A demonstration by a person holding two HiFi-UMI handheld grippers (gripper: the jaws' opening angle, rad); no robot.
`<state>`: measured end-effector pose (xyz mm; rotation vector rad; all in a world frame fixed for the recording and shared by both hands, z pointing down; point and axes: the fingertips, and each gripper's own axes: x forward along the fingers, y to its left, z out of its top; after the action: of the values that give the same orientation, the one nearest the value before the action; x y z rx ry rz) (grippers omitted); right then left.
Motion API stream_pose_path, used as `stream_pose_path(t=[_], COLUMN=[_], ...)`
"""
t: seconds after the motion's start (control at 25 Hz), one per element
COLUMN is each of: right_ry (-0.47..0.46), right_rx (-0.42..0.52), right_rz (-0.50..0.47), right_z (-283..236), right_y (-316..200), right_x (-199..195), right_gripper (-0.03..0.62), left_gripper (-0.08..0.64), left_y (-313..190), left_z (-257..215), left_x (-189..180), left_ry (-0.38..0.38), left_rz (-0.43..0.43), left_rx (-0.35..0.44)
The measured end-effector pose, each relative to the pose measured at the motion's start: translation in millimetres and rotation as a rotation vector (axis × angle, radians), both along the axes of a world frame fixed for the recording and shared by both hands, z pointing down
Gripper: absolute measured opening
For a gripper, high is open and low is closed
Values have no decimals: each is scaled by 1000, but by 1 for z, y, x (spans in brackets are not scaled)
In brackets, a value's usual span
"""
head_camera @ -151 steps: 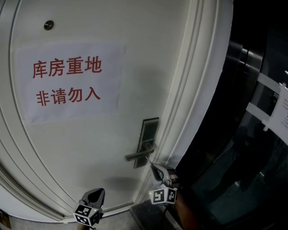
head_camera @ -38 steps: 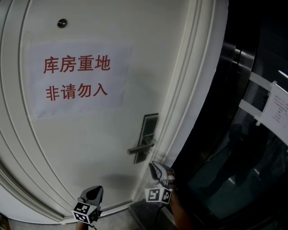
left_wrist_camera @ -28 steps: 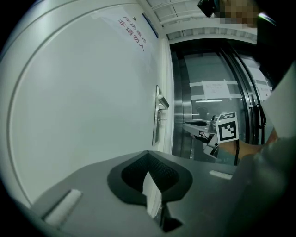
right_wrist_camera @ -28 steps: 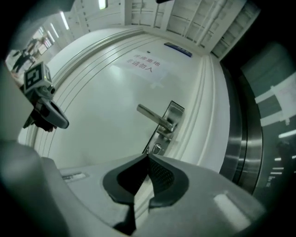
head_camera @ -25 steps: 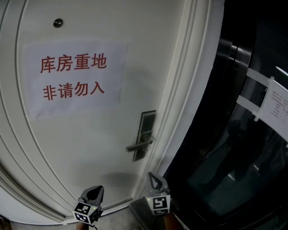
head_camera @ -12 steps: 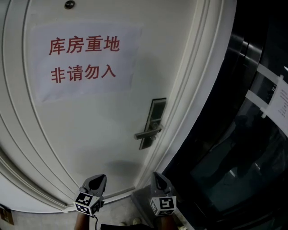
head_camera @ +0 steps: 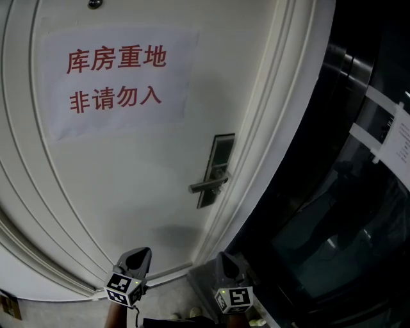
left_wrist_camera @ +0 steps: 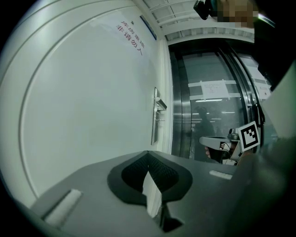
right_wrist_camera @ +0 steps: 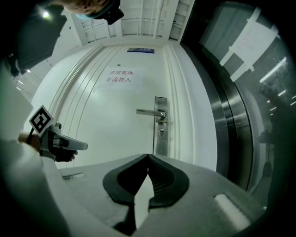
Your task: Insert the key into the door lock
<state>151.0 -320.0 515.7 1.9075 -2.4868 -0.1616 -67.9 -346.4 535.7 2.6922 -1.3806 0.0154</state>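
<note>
The white door (head_camera: 128,192) carries a metal lock plate (head_camera: 216,168) with a lever handle (head_camera: 206,185). In the right gripper view a small key-like piece (right_wrist_camera: 160,133) sits at the keyhole under the handle (right_wrist_camera: 150,111). My right gripper (head_camera: 225,256) hangs low, well short of the lock, pointing at the door; its jaws (right_wrist_camera: 148,157) are shut with nothing between them. My left gripper (head_camera: 142,251) is lower left of it, also shut and empty (left_wrist_camera: 148,153). Each gripper shows in the other's view: the right gripper (left_wrist_camera: 203,140) and the left gripper (right_wrist_camera: 83,146).
A paper sign (head_camera: 115,80) with red characters is taped on the door, under a peephole (head_camera: 94,4). Right of the white door frame (head_camera: 282,128) stands a dark glass and metal wall (head_camera: 346,192) with taped notices (head_camera: 397,138). Floor shows below.
My right gripper has drawn back from the door and sunk lower, rolling so its marker cube faces up squarely. The left gripper stayed put. The head view shifted slightly.
</note>
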Motion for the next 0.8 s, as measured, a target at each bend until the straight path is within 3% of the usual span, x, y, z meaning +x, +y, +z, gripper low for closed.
stream_pose_path(t=[0.8], right_ry=[-29], right_rx=[-47], right_rz=[-2], right_z=[21], right_y=[47], right_x=[19], right_gripper=[2], left_gripper=[3], left_y=[27], left_z=[13], left_x=[8], left_ry=[0], left_rz=[-7], left_rx=[-24])
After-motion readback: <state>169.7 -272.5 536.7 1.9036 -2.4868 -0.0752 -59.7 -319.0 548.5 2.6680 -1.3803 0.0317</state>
